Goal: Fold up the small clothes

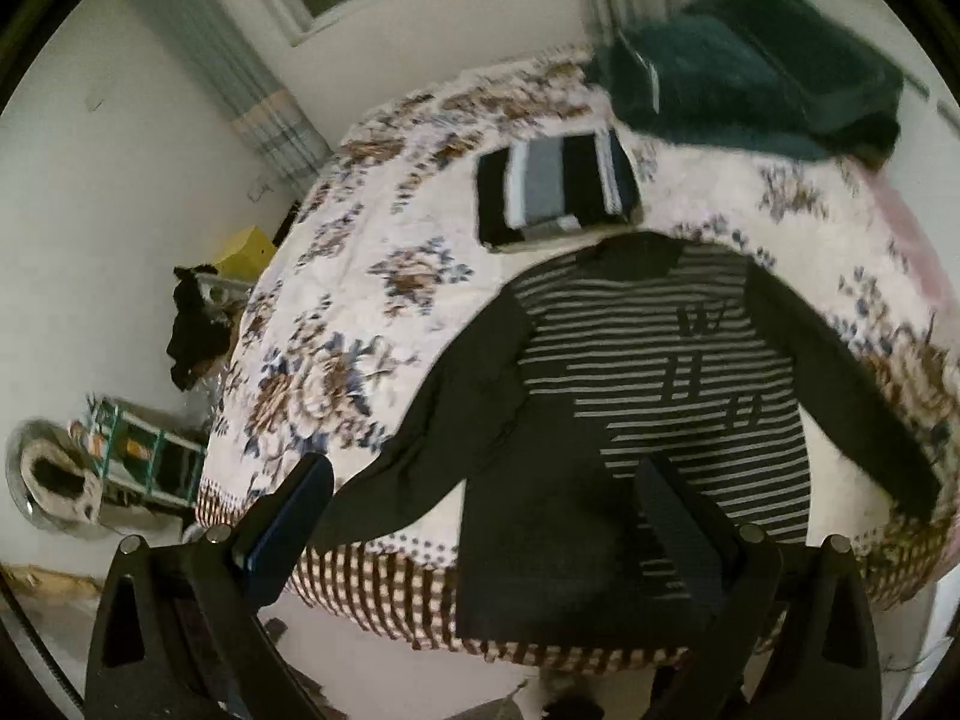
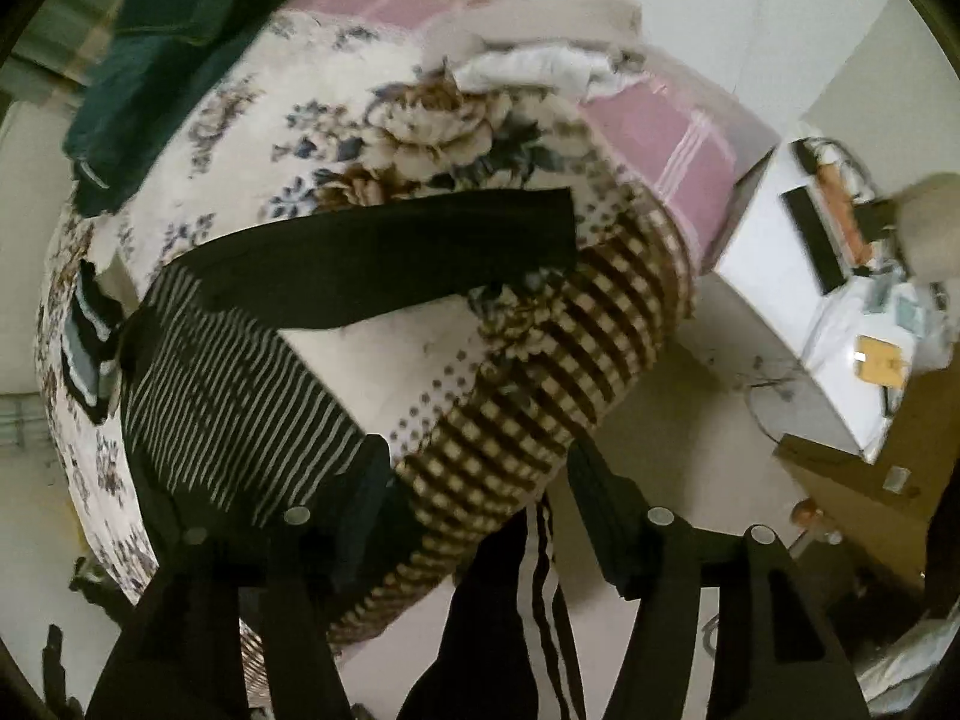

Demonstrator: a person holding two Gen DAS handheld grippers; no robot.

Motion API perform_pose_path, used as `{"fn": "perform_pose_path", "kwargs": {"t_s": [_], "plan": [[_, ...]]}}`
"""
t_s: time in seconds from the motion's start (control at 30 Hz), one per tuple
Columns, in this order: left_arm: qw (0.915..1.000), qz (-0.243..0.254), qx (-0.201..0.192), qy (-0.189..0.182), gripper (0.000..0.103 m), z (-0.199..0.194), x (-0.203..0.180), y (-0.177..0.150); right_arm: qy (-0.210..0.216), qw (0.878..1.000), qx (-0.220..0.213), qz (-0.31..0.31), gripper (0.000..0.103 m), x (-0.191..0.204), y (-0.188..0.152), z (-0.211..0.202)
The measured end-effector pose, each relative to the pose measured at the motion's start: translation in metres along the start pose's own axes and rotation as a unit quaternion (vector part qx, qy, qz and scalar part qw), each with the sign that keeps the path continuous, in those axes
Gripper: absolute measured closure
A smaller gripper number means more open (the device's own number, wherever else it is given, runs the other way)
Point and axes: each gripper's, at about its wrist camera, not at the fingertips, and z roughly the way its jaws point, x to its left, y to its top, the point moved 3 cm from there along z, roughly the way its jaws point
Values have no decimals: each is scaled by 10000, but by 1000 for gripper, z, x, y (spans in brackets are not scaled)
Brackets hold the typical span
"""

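A dark striped sweater (image 1: 654,384) is lying flat on the floral bed (image 1: 336,324), hem hanging over the near edge, sleeves spread. It looks soft, light and floppy; hem corners suit pinching. The left hand-held gripper (image 1: 480,480) and right hand-held gripper (image 2: 474,468) are hovering open, empty.

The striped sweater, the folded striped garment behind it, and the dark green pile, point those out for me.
striped sweater (image 1: 660,372): left wrist view, chest stripes.
folded striped garment (image 1: 555,189): left wrist view, grey middle band.
dark green pile (image 1: 750,72): left wrist view, top surface.
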Motion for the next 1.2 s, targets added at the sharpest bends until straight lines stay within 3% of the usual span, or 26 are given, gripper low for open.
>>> {"fn": "perform_pose_path", "kwargs": {"t_s": [0.13,0.37,0.43,0.5,0.7,0.77,0.8,0.83,1.07,1.13,1.2], "plan": [[9986,427,313,-32,0,57,-71,31,-76,9990,389,227,39,-3,55,76],[9923,1092,411,-413,0,181,-226,89,-630,9949,262,743,39,-56,152,185],[9901,1203,458,-557,0,222,-271,105,-587,9953,125,764,32,-67,171,204],[9881,1366,445,-550,0,258,-306,117,-632,9956,57,686,31,-73,185,221],[9824,1760,468,-403,0,341,-370,145,-442,9977,398,335,32,-63,207,275],[9824,1770,424,-414,0,358,-380,157,-312,9988,187,324,57,-55,214,277],[9825,1769,416,-405,0,361,-382,159,-298,9991,123,283,88,-51,218,277],[9830,1752,384,-406,0,365,-386,164,-223,9994,59,272,95,-45,223,274],[9831,1790,245,-280,0,371,-400,177,-193,9947,-946,344,95,-16,269,215],[9844,1718,253,-287,0,369,-401,180,-216,9942,-1009,288,95,-13,284,213],[9860,1619,196,-346,0,362,-397,183,-224,9969,-726,199,95,-16,289,226]]}}
